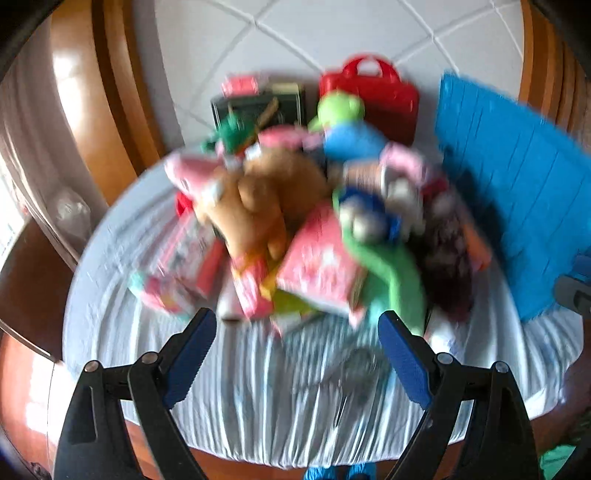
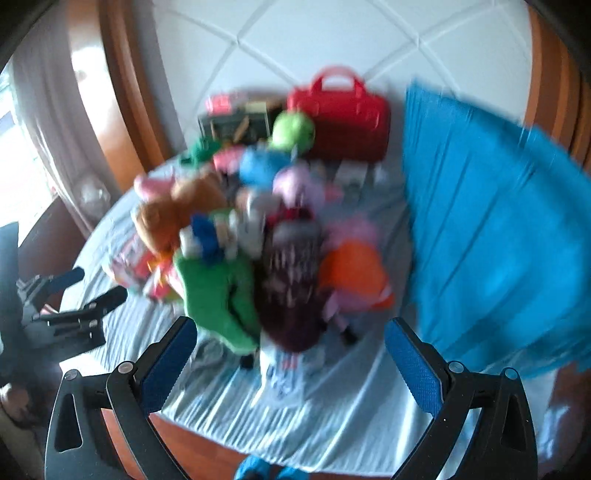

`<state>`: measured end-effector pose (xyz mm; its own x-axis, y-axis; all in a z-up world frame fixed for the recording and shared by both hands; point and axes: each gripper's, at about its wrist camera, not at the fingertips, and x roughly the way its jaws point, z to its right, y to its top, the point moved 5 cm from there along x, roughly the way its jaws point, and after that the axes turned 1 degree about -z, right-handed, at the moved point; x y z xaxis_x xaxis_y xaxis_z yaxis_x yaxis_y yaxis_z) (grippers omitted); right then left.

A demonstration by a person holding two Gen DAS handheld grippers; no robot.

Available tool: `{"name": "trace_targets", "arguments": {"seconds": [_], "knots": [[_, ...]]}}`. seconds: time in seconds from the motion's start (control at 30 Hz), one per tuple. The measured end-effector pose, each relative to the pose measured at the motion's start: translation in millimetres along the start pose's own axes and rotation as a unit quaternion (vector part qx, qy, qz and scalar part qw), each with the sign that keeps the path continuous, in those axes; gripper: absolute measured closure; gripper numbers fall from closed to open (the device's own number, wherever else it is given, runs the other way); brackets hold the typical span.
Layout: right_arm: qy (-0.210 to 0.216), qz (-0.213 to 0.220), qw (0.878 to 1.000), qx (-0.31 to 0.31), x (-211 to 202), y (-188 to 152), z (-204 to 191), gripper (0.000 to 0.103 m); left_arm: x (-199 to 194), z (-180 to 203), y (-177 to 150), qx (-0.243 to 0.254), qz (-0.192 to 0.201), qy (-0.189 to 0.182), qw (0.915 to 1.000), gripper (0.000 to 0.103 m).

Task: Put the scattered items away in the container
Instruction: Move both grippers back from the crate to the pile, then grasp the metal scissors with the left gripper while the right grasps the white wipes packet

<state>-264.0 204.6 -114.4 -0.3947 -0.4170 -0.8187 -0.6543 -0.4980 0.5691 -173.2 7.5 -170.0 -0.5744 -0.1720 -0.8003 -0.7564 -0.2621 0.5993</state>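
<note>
Left wrist view: The left gripper (image 1: 297,328) points steeply down at a bed with a pale striped sheet (image 1: 258,391). Its jaws stand wide apart with nothing between them; only bare sheet lies under the fingertips. Just beyond the tips sits the toy pile (image 1: 295,229), blurred: a brown plush (image 1: 258,199), pink boxes and a green plush (image 1: 391,280) can be made out. The blue container (image 1: 517,206) stands on the right side of the bed, just beside the pile. A red case (image 1: 373,96) rests at the far edge against the white headboard (image 1: 332,33). The near strip of sheet is open; the bed's near edge runs between the gripper arms.

Right wrist view: The right gripper (image 2: 291,339) points down likewise, jaws wide, holding nothing. The near end of the pile, a green plush and a dark maroon item (image 2: 291,280), lies between and just beyond its fingertips; contact cannot be told because of blur. The blue container fills the right side, close to the right finger. The left gripper shows at the left edge, over the sheet's left border, jaws apart.
</note>
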Motion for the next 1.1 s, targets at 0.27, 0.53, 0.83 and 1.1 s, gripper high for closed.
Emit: {"name": "trace_targets", "arguments": {"seconds": [0.27,0.53,0.83,1.1], "knots": [[0.006,-0.091,0.995,0.039,84.6,-59.8,9.1,0.000,78.9,28.3,-67.7,0.070,-0.071,-0.037,0.9943,0.013],[-0.009,-0.114,0.991,0.068,127.3,-87.9,12.9,0.002,122.7,39.3,-93.0,0.076,-0.101,-0.050,0.9907,0.013],[-0.005,-0.129,0.988,0.090,160.5,-104.2,14.8,0.017,138.9,47.4,-92.5,0.039,-0.098,-0.063,0.9924,0.012],[0.013,-0.132,0.985,0.109,155.4,-111.9,18.8,0.000,131.2,55.2,-101.5,0.044,-0.091,-0.069,0.9925,0.033]]}}
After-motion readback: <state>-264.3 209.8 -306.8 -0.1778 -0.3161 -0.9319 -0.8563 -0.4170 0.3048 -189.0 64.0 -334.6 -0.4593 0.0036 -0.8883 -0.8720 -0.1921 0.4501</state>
